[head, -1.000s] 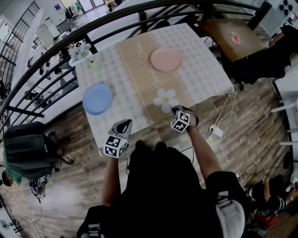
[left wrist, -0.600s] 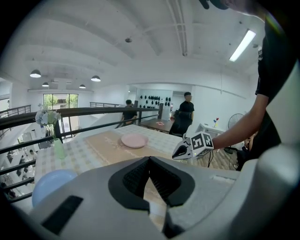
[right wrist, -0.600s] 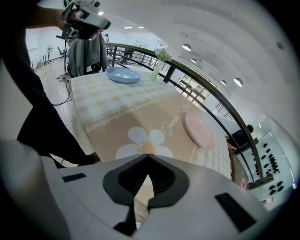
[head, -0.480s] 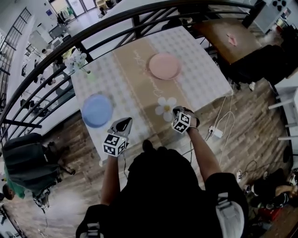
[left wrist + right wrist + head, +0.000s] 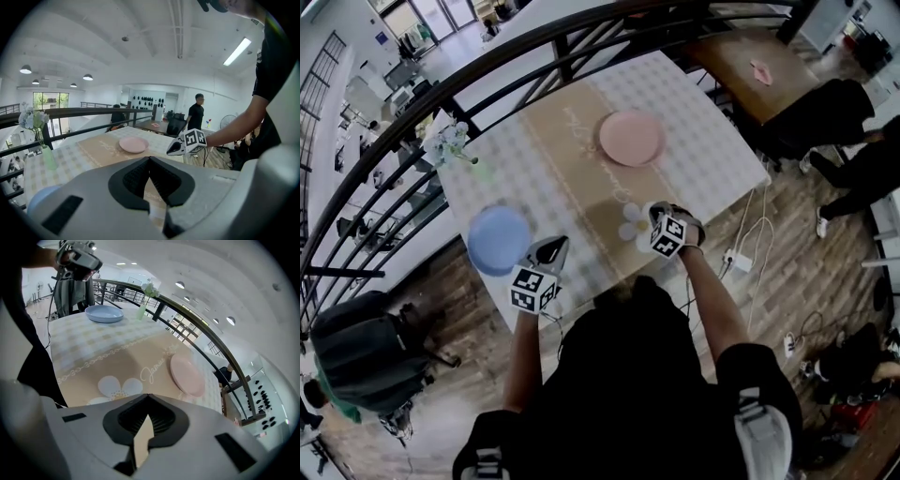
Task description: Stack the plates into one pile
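We hold our left gripper (image 5: 555,247) near the round pale-blue plate (image 5: 499,239) and our right gripper (image 5: 655,214) short of the round pink plate (image 5: 631,138). Both pairs of jaws are pressed together and empty.

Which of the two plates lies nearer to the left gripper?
The blue plate, close beside the left gripper. The pink plate lies farther off, on the beige runner.

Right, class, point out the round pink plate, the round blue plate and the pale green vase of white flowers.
round pink plate (image 5: 630,138), head view, centre of its face.
round blue plate (image 5: 499,239), head view, centre of its face.
pale green vase of white flowers (image 5: 48,157), left gripper view, vase body.
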The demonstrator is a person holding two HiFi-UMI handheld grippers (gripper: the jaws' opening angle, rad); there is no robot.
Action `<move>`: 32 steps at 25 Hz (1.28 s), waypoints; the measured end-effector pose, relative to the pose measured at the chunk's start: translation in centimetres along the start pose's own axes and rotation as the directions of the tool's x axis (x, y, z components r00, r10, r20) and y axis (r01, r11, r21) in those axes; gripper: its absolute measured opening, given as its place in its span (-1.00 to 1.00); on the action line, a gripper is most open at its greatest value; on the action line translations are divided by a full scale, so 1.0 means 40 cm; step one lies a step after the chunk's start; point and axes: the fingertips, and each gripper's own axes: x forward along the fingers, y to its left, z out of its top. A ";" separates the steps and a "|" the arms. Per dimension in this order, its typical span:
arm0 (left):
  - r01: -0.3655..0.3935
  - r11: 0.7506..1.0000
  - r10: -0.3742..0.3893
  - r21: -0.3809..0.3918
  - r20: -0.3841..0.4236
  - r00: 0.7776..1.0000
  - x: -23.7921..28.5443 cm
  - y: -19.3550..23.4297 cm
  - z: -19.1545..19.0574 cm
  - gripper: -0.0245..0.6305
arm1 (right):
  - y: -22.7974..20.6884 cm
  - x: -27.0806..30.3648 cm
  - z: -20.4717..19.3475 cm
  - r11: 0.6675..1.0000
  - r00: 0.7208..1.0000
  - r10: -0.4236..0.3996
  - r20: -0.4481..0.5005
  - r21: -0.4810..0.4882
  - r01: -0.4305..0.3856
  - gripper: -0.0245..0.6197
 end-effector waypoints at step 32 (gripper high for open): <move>-0.310 0.943 0.311 -0.120 -0.011 0.950 0.212 0.076 0.093 -0.92 | -0.272 0.274 0.031 0.945 0.981 0.181 0.074 -0.290 -0.153 -0.84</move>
